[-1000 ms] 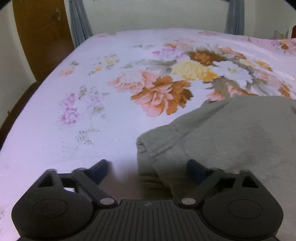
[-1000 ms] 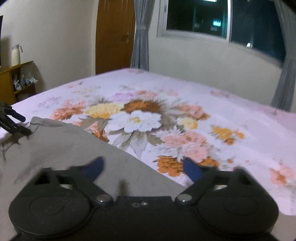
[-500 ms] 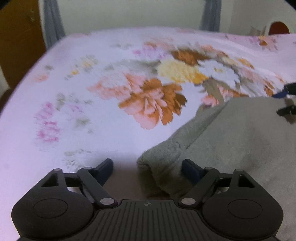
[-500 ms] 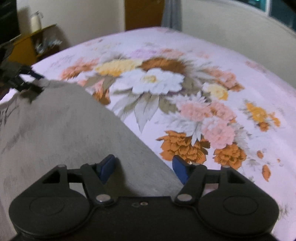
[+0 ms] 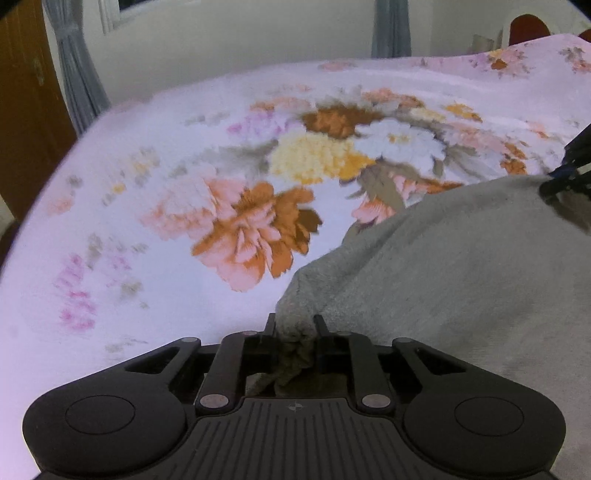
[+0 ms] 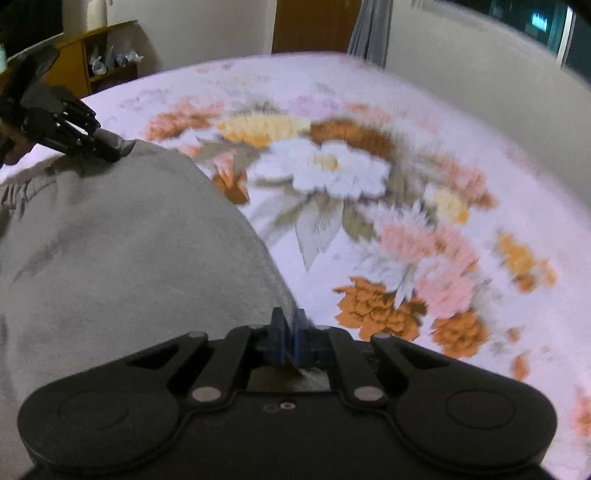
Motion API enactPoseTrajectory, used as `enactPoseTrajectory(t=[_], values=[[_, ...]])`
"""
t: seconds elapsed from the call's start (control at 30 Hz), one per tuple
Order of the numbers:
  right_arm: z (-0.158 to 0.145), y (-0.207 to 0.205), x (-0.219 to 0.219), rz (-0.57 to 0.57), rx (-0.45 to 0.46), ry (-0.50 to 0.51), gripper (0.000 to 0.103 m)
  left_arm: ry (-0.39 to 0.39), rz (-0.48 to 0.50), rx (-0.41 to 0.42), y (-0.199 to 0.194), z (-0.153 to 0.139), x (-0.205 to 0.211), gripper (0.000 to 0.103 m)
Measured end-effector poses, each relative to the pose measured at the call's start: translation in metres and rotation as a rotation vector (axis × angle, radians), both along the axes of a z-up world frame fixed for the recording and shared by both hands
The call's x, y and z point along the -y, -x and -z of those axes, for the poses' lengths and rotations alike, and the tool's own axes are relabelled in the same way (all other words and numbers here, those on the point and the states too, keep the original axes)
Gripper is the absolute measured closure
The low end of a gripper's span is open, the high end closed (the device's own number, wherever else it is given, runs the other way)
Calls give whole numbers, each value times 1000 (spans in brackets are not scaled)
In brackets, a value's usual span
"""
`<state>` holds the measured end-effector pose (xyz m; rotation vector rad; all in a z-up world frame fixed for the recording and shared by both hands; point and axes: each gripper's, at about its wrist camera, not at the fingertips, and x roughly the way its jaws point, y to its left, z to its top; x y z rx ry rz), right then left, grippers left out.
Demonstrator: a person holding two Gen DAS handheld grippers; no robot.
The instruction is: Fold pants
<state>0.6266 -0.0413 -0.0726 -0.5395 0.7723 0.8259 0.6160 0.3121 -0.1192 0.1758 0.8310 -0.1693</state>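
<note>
Grey pants (image 5: 461, 266) lie on a floral bed sheet (image 5: 147, 240). My left gripper (image 5: 295, 328) is closing hard on one bunched corner of them, and the fabric is pinched between its pads. In the right wrist view the same pants (image 6: 129, 240) fill the left side. My right gripper (image 6: 290, 326) is closing on their near edge, with a thin fold of cloth between the blue pads. Each gripper shows in the other's view: the right gripper (image 5: 554, 181) at the far right, the left gripper (image 6: 118, 147) at the upper left, both on the pants' edge.
The floral bed sheet (image 6: 406, 129) stretches away ahead of both grippers. A wooden door (image 5: 22, 110) and grey curtain (image 5: 77, 74) stand beyond the bed's left side. A yellow shelf (image 6: 99, 62) is behind the left gripper. A chair back (image 5: 528, 26) shows at the far right.
Both grippers went from open around the pants' edge to shut on it. The gripped corners have lifted slightly, and both views have rolled and swung over the bed.
</note>
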Motion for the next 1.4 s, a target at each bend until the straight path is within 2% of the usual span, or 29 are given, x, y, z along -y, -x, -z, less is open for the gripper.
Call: enactPoseTrajectory(t=[0.1,0.27,0.33,0.43,0.53,0.67,0.77,0.83,0.9,0.97,1.07,1.17,1.23,1.33,1.4], values=[[-31,34,3,-2,60,-11,99,14,10,70,23,-33,-6,87],[-79,114,8,-7,157,-16,99,35,74,179,81,-89,-10,87],[-92,149,11,-10,190,-9,99,19,101,202,112,-103,-7,87],[-101,202,16,0,220,-13,99,20,113,214,162,-106,-5,87],[-85,250,18,24,202,-25,98,7,104,197,215,-89,0,86],[-32,287,18,118,110,-28,96,53,26,148,264,-49,3,86],[13,296,18,210,63,1,84,54,-48,111,286,-25,11,82],[15,304,31,300,99,-40,63,47,-99,123,301,-20,15,75],[0,313,52,362,98,-153,57,67,-170,155,317,-26,10,67],[-14,317,69,403,81,-227,57,143,-240,184,335,-32,-1,65],[-23,315,93,486,32,-307,57,317,-320,204,356,-38,-14,64],[-17,300,110,599,-92,-391,57,608,-364,149,359,-29,-25,64],[-10,288,119,674,-180,-465,57,735,-391,102,354,-19,-28,64],[5,268,130,780,-297,-542,57,832,-427,47,343,-6,-31,64],[13,261,131,818,-333,-573,56,886,-440,26,337,-1,-36,64]])
